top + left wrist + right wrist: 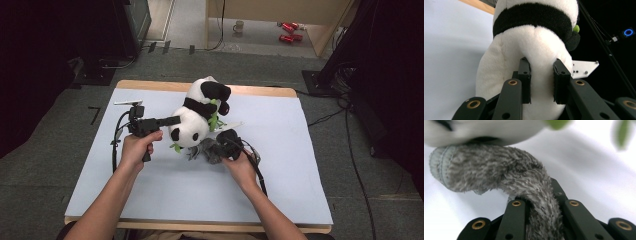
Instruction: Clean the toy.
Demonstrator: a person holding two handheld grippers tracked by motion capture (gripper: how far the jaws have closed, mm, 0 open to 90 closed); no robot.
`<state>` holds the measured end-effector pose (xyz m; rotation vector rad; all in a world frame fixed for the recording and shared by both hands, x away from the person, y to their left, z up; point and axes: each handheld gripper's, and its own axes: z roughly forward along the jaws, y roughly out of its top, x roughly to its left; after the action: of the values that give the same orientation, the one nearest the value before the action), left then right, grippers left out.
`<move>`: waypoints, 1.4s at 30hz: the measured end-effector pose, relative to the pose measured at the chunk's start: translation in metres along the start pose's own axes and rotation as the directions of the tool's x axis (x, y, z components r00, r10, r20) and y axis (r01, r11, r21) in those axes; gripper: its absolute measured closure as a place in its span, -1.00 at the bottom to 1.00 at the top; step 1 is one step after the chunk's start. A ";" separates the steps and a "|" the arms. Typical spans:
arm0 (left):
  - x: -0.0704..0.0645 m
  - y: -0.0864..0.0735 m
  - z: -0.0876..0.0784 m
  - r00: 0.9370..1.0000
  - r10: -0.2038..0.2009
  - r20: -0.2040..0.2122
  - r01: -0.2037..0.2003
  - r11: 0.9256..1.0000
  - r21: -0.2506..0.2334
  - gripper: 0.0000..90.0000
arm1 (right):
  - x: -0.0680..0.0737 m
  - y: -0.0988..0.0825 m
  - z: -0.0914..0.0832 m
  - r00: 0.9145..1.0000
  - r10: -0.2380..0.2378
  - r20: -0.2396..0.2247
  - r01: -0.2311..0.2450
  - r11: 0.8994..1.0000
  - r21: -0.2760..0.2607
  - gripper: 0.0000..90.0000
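Two grips — left gripper (541, 81) pinched the plush panda (534, 50); right gripper (540, 205) clamped the grey fuzzy sock (499, 170) beneath it.

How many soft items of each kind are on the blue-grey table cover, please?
Black-and-white plush panda: 1
Fuzzy grey fabric sock: 1
Total: 2
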<state>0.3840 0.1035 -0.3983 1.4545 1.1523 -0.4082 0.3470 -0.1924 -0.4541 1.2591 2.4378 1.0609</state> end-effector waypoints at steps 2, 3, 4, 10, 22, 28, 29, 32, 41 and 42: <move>0.001 0.001 -0.002 1.000 0.000 0.004 0.000 1.000 -0.001 0.64 | -0.005 0.001 -0.004 1.000 0.012 0.003 -0.012 1.000 -0.006 0.75; 0.002 0.001 -0.003 1.000 0.002 0.001 -0.002 1.000 -0.002 0.64 | -0.007 0.001 -0.006 1.000 0.024 0.005 -0.024 1.000 -0.010 0.75; 0.003 0.002 -0.004 1.000 0.005 -0.004 -0.005 1.000 -0.002 0.64 | -0.010 0.001 -0.007 1.000 0.027 -0.001 -0.027 1.000 -0.014 0.75; 0.005 0.005 -0.010 1.000 0.017 0.003 -0.017 1.000 -0.003 0.64 | -0.019 0.005 -0.018 0.999 0.041 -0.006 -0.041 0.999 -0.021 0.74; 0.007 0.010 -0.015 0.995 0.093 -0.041 -0.090 0.994 0.057 0.64 | -0.033 0.018 -0.065 0.998 0.059 -0.024 -0.062 0.981 -0.181 0.73; 0.006 0.007 -0.008 0.991 0.126 -0.039 -0.120 0.985 0.121 0.64 | -0.031 0.028 -0.091 0.998 0.058 -0.013 -0.059 0.966 -0.253 0.73; 0.005 0.007 -0.007 0.990 0.138 -0.043 -0.131 0.982 0.134 0.64 | -0.031 0.029 -0.094 0.999 0.053 -0.014 -0.055 0.963 -0.263 0.73; 0.007 0.006 -0.004 0.988 0.149 -0.043 -0.140 0.976 0.169 0.63 | -0.028 0.033 -0.103 0.999 0.048 -0.015 -0.051 0.958 -0.281 0.73; 0.009 0.003 0.001 0.973 0.215 -0.085 -0.187 0.947 0.261 0.63 | -0.016 0.045 -0.131 0.999 0.019 -0.048 -0.035 0.931 -0.364 0.73; 0.009 0.002 0.003 0.973 0.223 -0.062 -0.198 0.943 0.268 0.63 | -0.015 0.046 -0.134 0.999 0.014 -0.049 -0.031 0.929 -0.368 0.73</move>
<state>0.3904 0.1044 -0.4052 1.8247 1.0286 -0.3551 0.3229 -0.2547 -0.3281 1.1478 2.1192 1.4843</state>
